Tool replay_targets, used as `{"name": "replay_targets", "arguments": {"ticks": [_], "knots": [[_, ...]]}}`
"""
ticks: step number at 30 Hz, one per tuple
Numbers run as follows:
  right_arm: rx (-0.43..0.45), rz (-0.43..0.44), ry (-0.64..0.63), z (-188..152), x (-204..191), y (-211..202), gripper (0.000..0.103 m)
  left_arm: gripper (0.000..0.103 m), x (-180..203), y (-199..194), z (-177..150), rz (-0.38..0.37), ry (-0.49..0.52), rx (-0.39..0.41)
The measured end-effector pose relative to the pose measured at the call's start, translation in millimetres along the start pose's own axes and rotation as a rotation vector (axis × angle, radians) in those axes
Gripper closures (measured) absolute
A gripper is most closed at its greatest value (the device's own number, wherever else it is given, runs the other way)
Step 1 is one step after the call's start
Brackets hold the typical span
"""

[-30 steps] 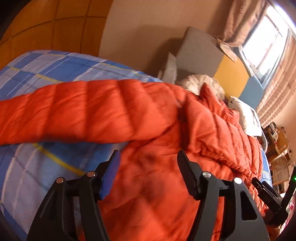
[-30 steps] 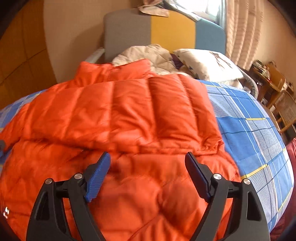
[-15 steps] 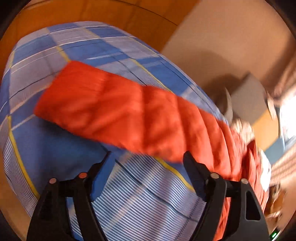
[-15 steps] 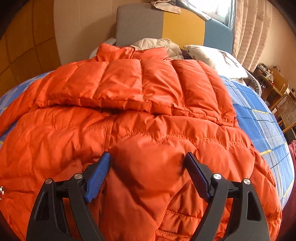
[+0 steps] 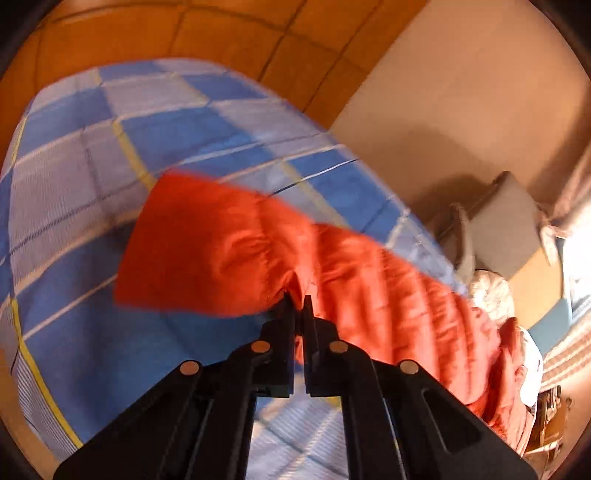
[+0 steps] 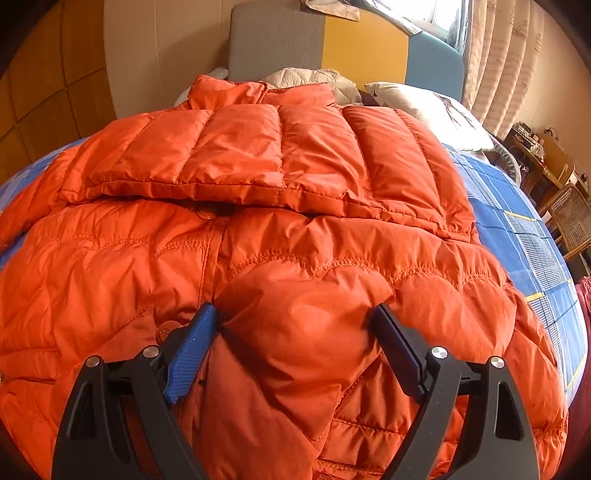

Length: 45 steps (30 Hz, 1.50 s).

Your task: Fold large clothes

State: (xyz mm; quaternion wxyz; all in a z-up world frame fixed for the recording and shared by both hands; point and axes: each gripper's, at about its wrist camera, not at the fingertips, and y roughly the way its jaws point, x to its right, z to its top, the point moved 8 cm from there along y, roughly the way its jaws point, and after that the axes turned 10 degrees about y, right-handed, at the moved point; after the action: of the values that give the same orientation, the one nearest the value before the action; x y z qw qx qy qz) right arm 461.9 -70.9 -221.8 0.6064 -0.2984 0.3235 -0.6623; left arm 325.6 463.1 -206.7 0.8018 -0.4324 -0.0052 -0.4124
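An orange puffer jacket [image 6: 258,162] lies spread on the blue checked bedcover [image 6: 517,206], with one sleeve folded across its chest. My right gripper [image 6: 295,321] rests on the jacket's lower front, its jaws wide and opening. A puff of fabric bulges between the blue pad [image 6: 192,347] and the black one, not pinched. In the left wrist view the jacket's other sleeve [image 5: 221,251] stretches out over the bedcover [image 5: 110,140]. My left gripper [image 5: 298,301] is shut on the sleeve's near edge close to the cuff, and the fabric puckers at the tips.
A grey, yellow and blue headboard [image 6: 332,44] stands behind the jacket's collar, with a cream quilt [image 6: 310,77] and a white pillow [image 6: 424,110] in front of it. Curtains [image 6: 495,55] and wooden furniture [image 6: 569,214] are on the right. A panelled orange wall [image 5: 221,33] runs past the bed's far side.
My left gripper swung from the jacket's body out along the sleeve and closed on its edge near the cuff. My right gripper sank onto the jacket's lower front, jaws still wide.
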Motion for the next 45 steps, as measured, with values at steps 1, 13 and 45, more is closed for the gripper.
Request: {"name": "replay_targets", "arguments": {"ticks": [1, 13, 45], "knots": [[-0.001, 0.000, 0.001, 0, 0, 1, 0.017, 0.101, 6, -5, 5, -0.018, 0.014, 0.018], [-0.016, 0.043, 0.059, 0, 8, -2, 0.017, 0.101, 239, -59, -38, -0.466, 0.524, 0.048], [0.012, 0.399, 0.179, 78, -63, -26, 0.095, 0.036, 212, -26, -143, -0.454, 0.637, -0.174]]}}
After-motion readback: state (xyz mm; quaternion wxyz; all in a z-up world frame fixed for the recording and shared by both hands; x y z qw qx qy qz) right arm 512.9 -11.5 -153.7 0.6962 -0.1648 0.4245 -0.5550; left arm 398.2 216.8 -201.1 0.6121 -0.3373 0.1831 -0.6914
